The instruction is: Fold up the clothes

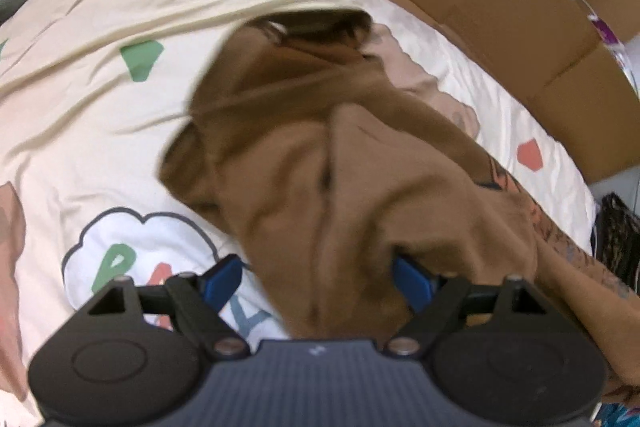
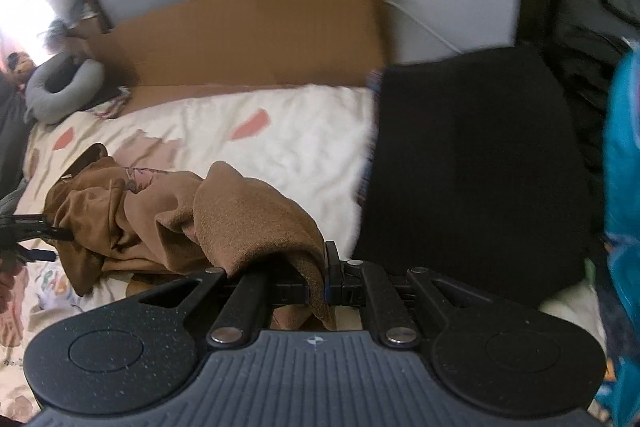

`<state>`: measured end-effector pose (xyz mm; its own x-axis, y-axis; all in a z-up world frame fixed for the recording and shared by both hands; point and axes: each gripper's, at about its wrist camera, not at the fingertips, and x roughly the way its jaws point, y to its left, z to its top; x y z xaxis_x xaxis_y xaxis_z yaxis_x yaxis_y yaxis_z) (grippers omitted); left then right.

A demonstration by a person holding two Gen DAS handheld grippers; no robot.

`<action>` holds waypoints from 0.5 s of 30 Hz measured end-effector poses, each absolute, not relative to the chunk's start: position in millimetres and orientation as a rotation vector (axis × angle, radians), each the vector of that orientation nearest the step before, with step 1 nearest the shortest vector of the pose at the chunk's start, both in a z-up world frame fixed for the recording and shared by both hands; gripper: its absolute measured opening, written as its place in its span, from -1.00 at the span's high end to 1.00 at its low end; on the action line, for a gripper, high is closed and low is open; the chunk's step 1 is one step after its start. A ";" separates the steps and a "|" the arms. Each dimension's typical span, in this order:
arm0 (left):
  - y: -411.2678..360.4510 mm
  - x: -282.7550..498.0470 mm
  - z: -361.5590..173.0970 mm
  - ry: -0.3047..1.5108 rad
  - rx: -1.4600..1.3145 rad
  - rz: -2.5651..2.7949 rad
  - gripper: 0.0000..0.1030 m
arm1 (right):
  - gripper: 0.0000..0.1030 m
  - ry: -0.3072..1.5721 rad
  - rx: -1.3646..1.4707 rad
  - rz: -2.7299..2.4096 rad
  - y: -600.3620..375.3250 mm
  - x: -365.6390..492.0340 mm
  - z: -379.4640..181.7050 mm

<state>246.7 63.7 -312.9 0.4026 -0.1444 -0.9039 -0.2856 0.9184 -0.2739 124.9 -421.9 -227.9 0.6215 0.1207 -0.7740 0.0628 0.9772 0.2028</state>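
Cardboard [image 2: 256,35] edges patterned bedding [image 2: 280,143] — right tool [image 2: 316,287] pinches brown garment [image 2: 248,215], left tool [image 1: 320,275] gapes.

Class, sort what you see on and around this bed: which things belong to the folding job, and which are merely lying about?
Part of the job:
- brown garment
- right gripper, shut on its edge
- left gripper, open over it

Lying about:
- cardboard sheet
- grey neck pillow
- black cloth
- patterned bedspread, just the work surface

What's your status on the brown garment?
Right gripper shut on brown garment. Left gripper open, garment draped between fingers. Black fabric lies alongside on bedsheet.
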 end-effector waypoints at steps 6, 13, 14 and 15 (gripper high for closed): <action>53.8 244.3 -310.6 1.182 -0.400 0.080 -0.65 | 0.91 0.954 0.258 -0.043 -454.4 83.8 -240.4; 40.2 244.8 -314.9 1.215 -0.382 0.045 -0.65 | 0.86 1.019 0.308 -0.086 -470.4 48.3 -253.4; 40.4 244.9 -314.9 1.217 -0.385 0.046 -0.65 | 0.83 1.030 0.304 -0.088 -469.7 45.8 -254.6; 40.7 245.0 -314.8 1.220 -0.388 0.047 -0.65 | 0.76 1.039 0.290 -0.094 -468.1 43.6 -254.9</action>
<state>245.0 40.7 -314.8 0.3515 -0.1709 -0.9205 -0.2407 0.9336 -0.2653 43.6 -468.1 -254.9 0.5070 0.0599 -0.8599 0.2132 0.9579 0.1924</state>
